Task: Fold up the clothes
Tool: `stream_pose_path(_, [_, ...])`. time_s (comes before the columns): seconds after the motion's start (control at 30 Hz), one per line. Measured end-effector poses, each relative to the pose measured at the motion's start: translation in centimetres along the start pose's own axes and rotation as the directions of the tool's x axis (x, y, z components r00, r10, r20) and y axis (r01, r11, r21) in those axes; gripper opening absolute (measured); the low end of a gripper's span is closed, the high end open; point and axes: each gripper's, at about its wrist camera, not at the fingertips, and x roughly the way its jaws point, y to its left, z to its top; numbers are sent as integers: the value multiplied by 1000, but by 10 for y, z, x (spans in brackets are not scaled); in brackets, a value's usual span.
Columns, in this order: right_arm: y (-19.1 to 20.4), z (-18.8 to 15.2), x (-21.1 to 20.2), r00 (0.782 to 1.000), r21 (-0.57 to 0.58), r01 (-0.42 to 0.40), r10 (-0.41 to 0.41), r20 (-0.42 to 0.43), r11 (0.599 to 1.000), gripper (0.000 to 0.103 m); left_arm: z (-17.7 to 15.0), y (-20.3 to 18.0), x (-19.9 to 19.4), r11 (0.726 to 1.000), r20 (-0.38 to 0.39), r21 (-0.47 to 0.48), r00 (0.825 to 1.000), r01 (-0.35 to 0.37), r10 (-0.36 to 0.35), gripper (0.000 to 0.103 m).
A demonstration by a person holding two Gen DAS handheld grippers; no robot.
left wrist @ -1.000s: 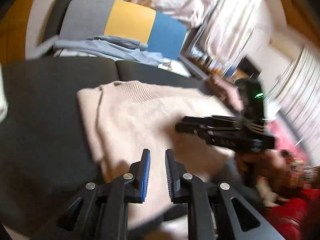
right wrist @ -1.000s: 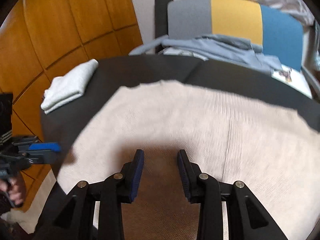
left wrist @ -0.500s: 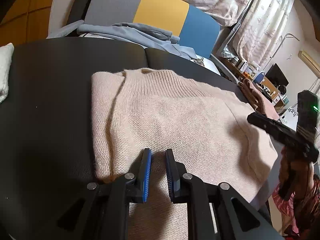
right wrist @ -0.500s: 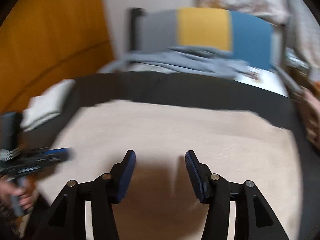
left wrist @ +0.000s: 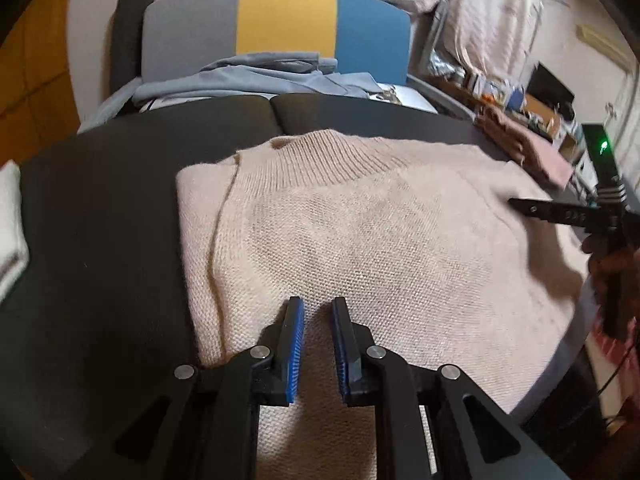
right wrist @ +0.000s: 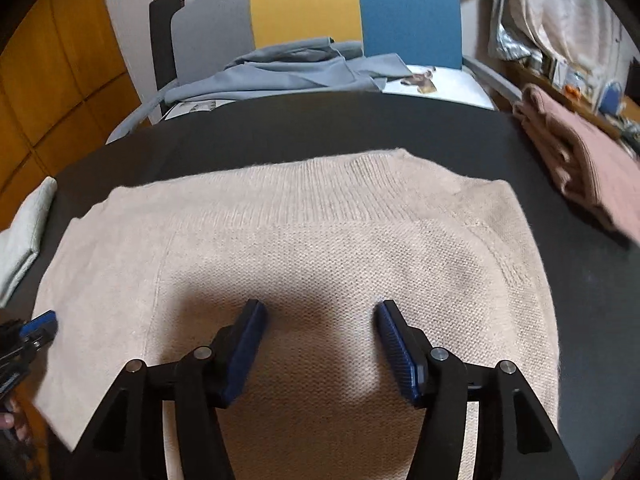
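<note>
A beige knit sweater (left wrist: 380,240) lies flat on the black padded surface (left wrist: 100,220), collar toward the far side and its left part folded in. My left gripper (left wrist: 317,304) hovers over the sweater's near-left part. Its jaws stand a narrow gap apart, and only the knit below shows through the gap. In the right wrist view the same sweater (right wrist: 320,248) fills the middle. My right gripper (right wrist: 320,308) is above its near centre with the jaws opening wide and nothing between them. From the left wrist view the right gripper (left wrist: 560,212) shows edge-on at the sweater's right edge.
A folded white towel (right wrist: 24,236) lies at the surface's left edge and a folded pink garment (right wrist: 580,164) at the right edge. Behind stands a chair with a grey, yellow and blue back (left wrist: 286,20), with a grey-blue garment (left wrist: 256,76) heaped on its seat.
The right gripper's jaws have spread much wider, and it has moved from over the sweater's middle to the right edge. The left gripper's jaws kept their narrow gap.
</note>
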Motion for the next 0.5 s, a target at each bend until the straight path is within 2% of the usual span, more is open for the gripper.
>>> stream_pose_path(0.1, [1, -9, -3, 1000, 6, -12, 12, 1, 1000, 62, 5, -1, -4, 999, -2, -21, 999, -36, 36, 15])
stream_pose_path(0.17, [0, -14, -5, 1000, 2, -13, 13, 10, 1000, 62, 10, -13, -11, 998, 25, -25, 998, -64, 65, 15])
stream_pose_path(0.3, [1, -18, -5, 1000, 14, -16, 16, 20, 1000, 64, 25, -57, -27, 999, 140, 39, 990, 23, -28, 15])
stream_pose_path(0.4, [2, -20, -5, 1000, 6, -9, 8, 28, 1000, 64, 39, -90, -10, 992, 123, 123, 992, 16, -32, 17])
stream_pose_path(0.5, [2, -21, -4, 999, 3, -14, 14, 39, 1000, 65, 44, -106, 28, 986, 49, 158, 998, -44, 37, 18])
